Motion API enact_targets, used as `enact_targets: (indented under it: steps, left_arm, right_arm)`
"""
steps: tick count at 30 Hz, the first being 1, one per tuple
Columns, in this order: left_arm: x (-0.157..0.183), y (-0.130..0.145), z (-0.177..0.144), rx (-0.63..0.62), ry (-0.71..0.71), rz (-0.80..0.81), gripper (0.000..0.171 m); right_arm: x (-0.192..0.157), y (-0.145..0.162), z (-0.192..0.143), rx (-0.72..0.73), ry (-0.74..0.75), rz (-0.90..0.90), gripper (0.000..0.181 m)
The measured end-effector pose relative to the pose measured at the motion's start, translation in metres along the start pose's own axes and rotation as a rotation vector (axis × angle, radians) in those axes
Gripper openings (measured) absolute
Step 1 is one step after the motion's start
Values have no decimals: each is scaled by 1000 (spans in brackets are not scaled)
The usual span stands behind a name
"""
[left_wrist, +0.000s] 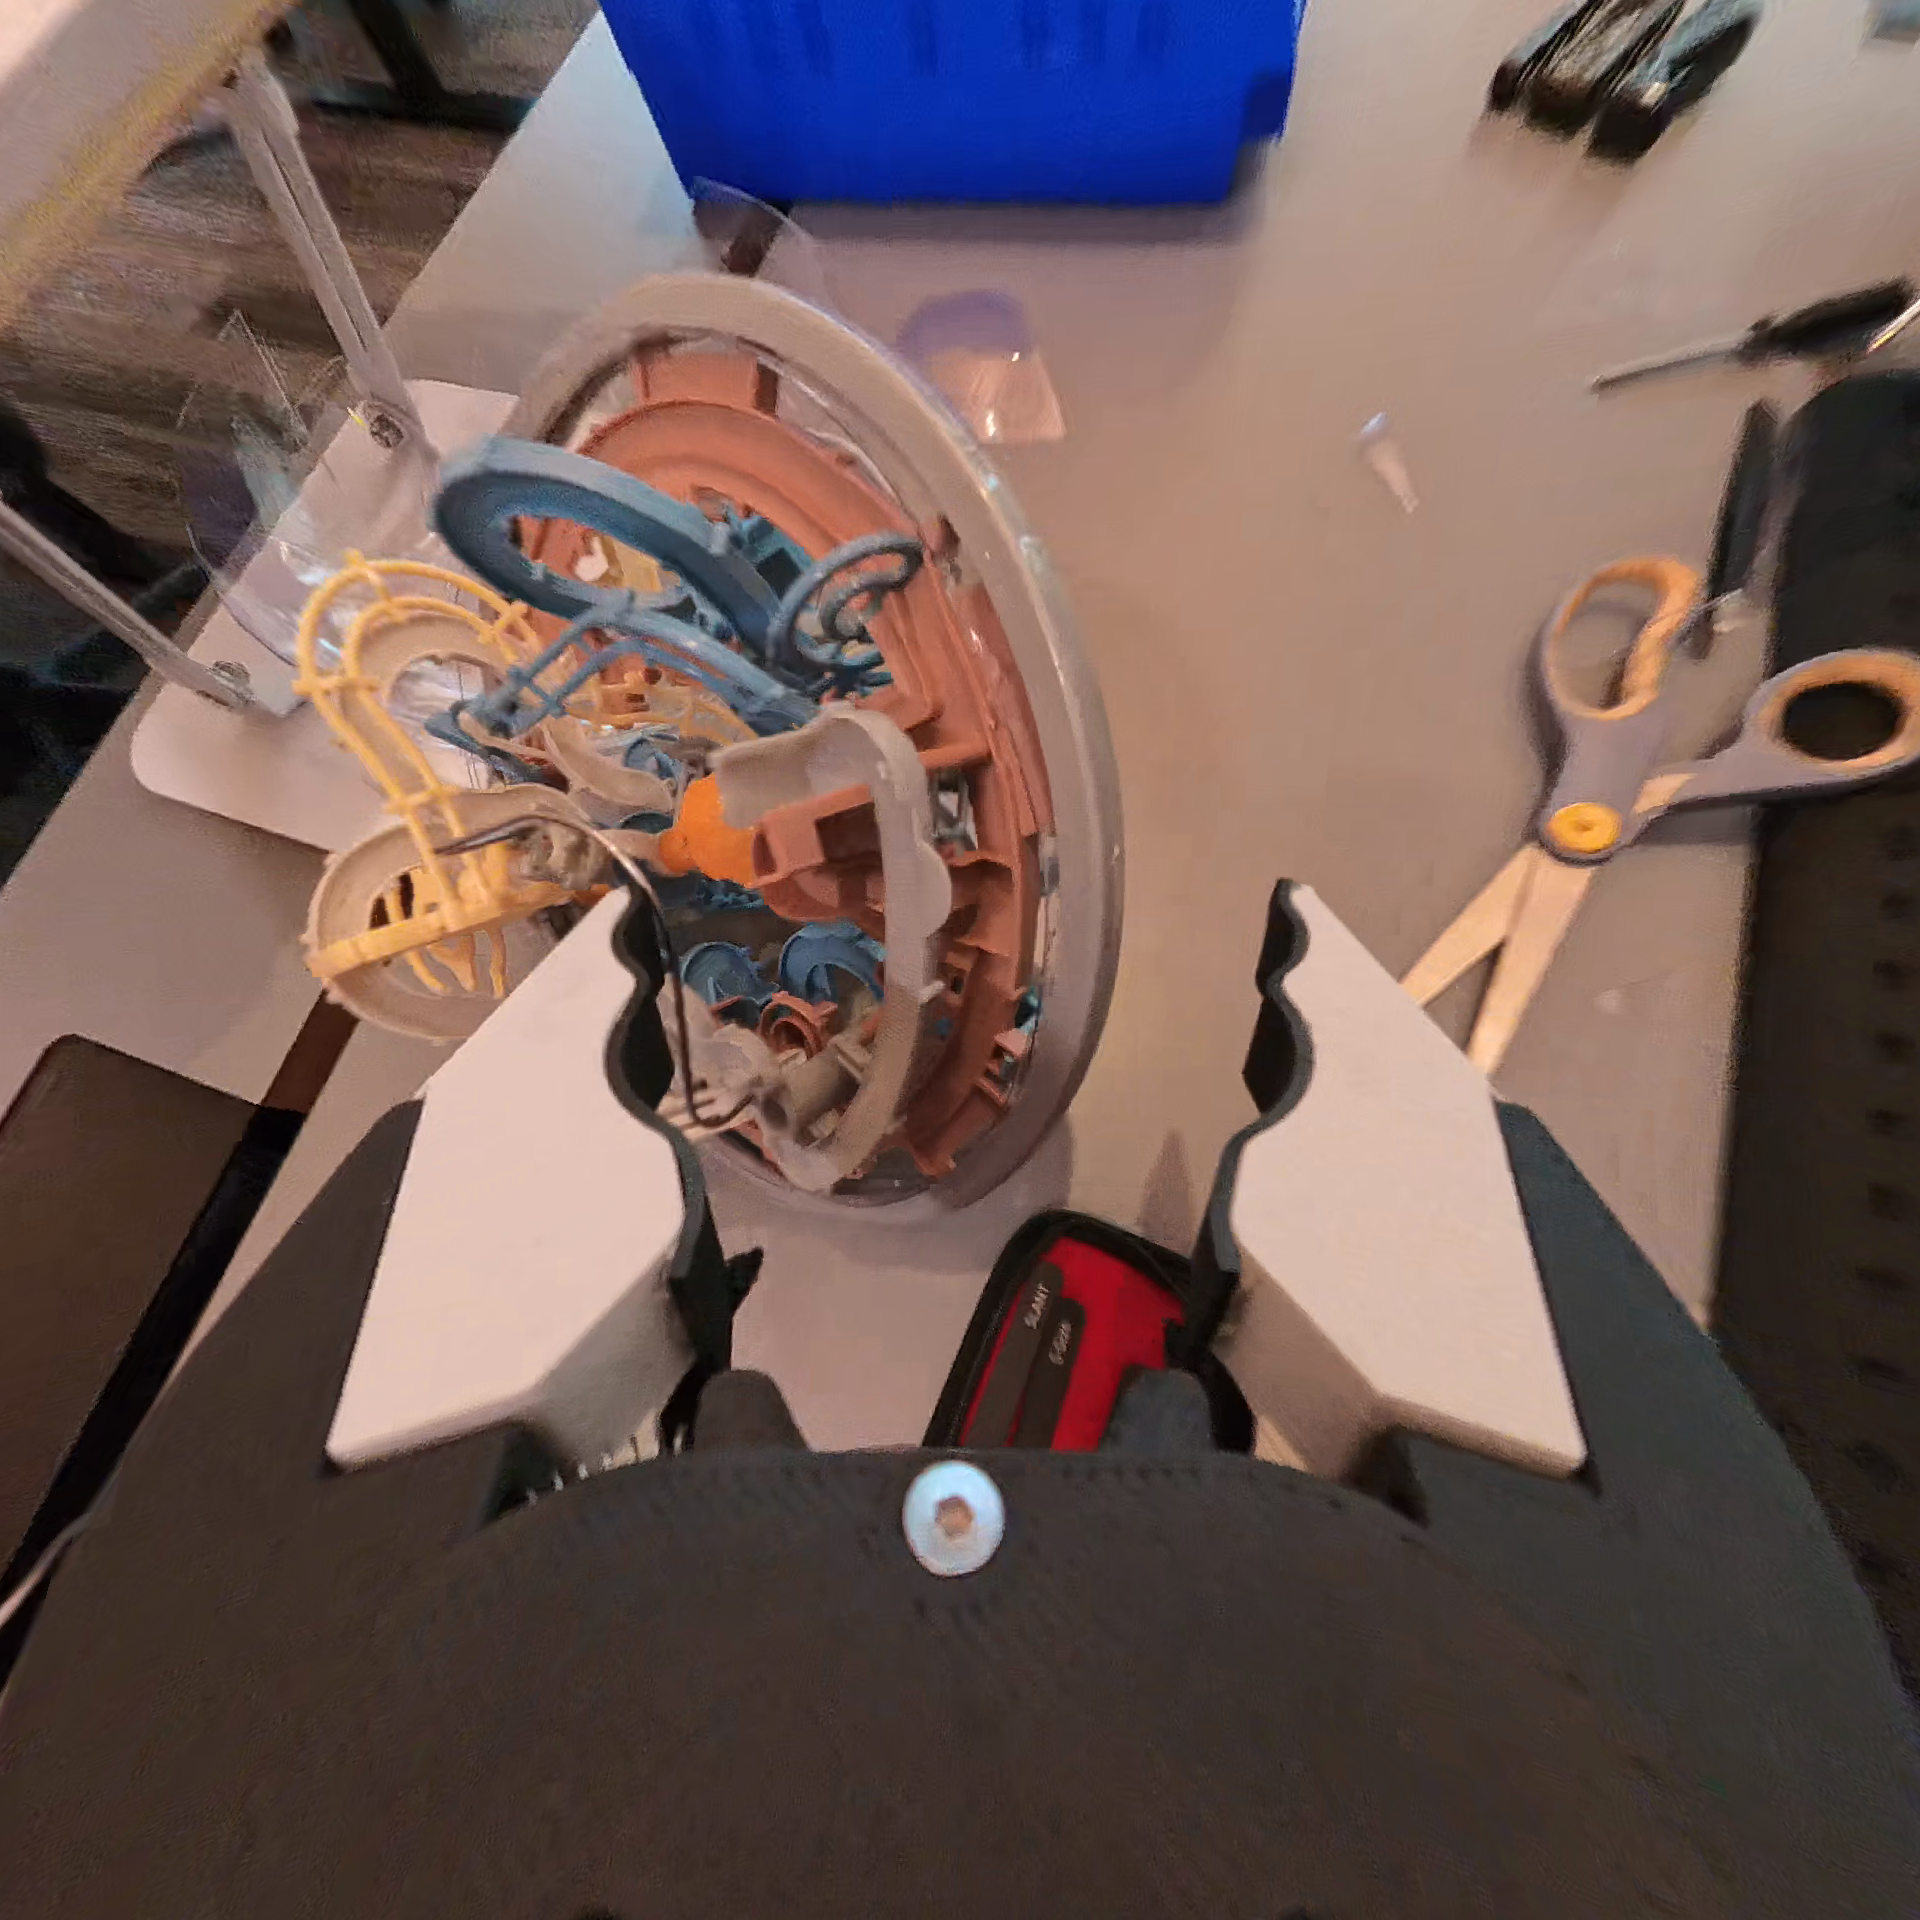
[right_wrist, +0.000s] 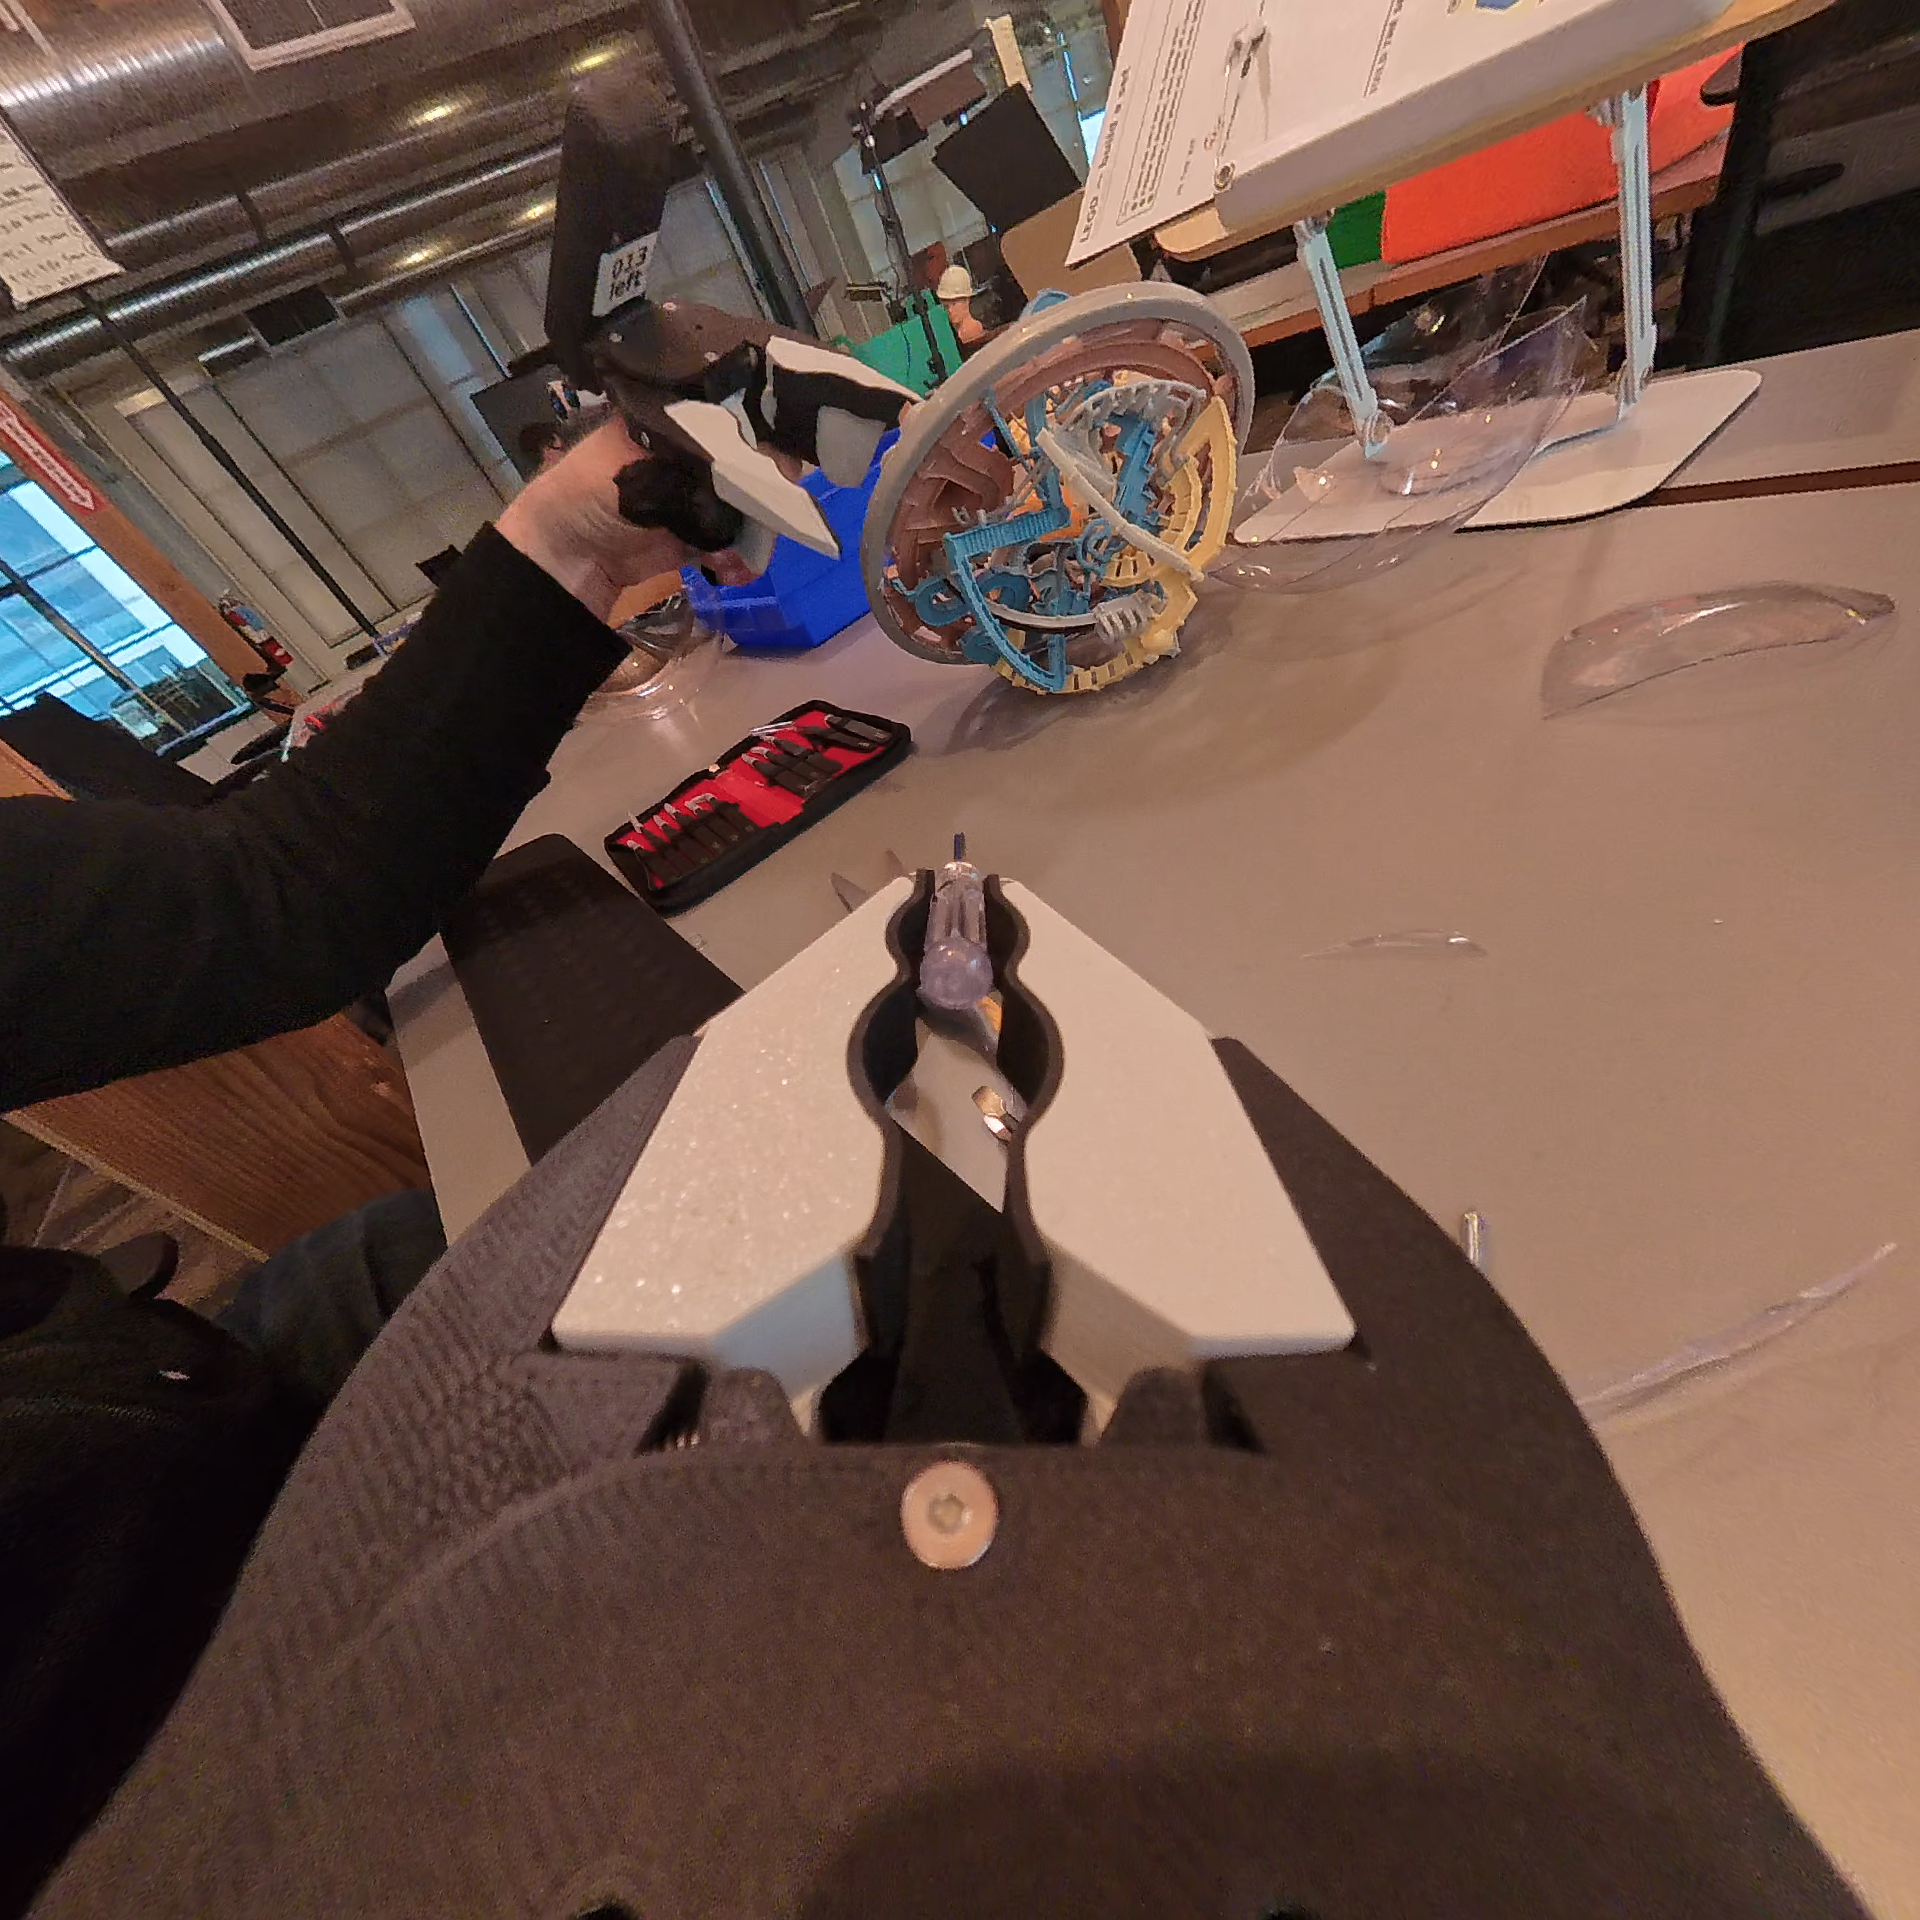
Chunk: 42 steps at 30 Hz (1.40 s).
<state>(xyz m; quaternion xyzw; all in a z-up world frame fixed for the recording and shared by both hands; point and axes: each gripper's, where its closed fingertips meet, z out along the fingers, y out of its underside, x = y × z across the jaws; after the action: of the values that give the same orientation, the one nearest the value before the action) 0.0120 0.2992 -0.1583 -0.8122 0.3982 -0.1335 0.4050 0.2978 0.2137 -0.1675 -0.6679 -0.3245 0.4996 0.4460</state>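
Note:
A maze-ball core (left_wrist: 831, 644) of brown, blue and yellow tracks in a grey ring (left_wrist: 1081, 727) stands tilted on the grey table (right_wrist: 1351, 831). My left gripper (left_wrist: 956, 904) is open, its fingers either side of the core's near lower part; I cannot tell if they touch it. The right wrist view shows this gripper (right_wrist: 873, 473), held by a hand, at the left rim of the core (right_wrist: 1060, 499). My right gripper (right_wrist: 958, 883) is shut on a small screwdriver (right_wrist: 954, 935) with a clear handle, low over the table and well short of the core.
A red tool case (right_wrist: 758, 800) lies open left of my right gripper and under my left gripper (left_wrist: 1081, 1340). Scissors (left_wrist: 1621, 758), a black mat (left_wrist: 1829, 935) and a black-handled screwdriver (left_wrist: 1766, 338) lie to the right. A blue bin (left_wrist: 956, 94), clear dome pieces (right_wrist: 1434, 436) (right_wrist: 1714, 634) and a document stand (right_wrist: 1621, 416) lie beyond.

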Motion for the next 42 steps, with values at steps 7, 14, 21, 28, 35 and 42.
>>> enact_targets:
  steps: [7,14,21,28,35,42]
  left_arm:
    - [8,0,33,-66,-245,227,89]
    - [51,-2,55,-222,-419,637,87]
    - [116,-9,88,-300,-408,867,85]
    - [156,-5,107,-242,-220,783,73]
    - [142,-45,29,77,12,545,74]
    - [-9,-33,7,239,95,-183,110]
  right_arm:
    - [1,1,1,-5,18,-7,7]
    - [-3,-10,3,12,34,-50,7]
    - [0,-56,38,62,128,-174,7]
    - [-8,-85,112,66,81,-324,8]
    - [15,-66,135,3,34,-246,7]
    - [23,-23,150,-167,-1,-170,8]
